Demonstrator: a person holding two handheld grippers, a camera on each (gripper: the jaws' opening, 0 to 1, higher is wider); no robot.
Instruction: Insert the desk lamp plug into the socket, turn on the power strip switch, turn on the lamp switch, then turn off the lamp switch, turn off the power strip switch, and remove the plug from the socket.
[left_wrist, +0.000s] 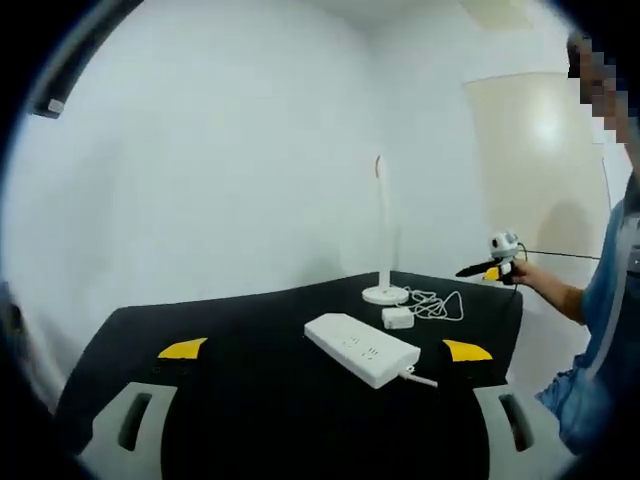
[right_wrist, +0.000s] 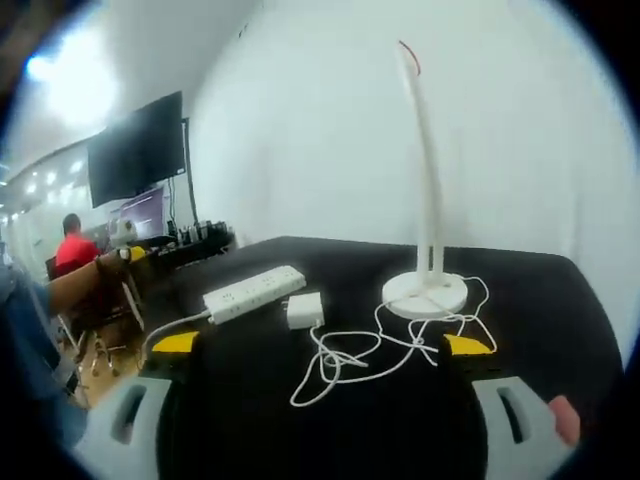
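Both the left gripper (left_wrist: 325, 352) and right gripper (right_wrist: 317, 348) are held wide apart and empty above the black table (left_wrist: 250, 400), where the desk lamp (right_wrist: 428, 200), its plug (right_wrist: 304, 310) and the power strip (left_wrist: 360, 349) lie unconnected.

We see a black table (left_wrist: 250, 380) against white walls (left_wrist: 220, 150). Beyond its far edge, a dark wall-mounted monitor (right_wrist: 137, 150), a cluttered desk (right_wrist: 190, 240) below it, and a seated person in red (right_wrist: 72, 250).
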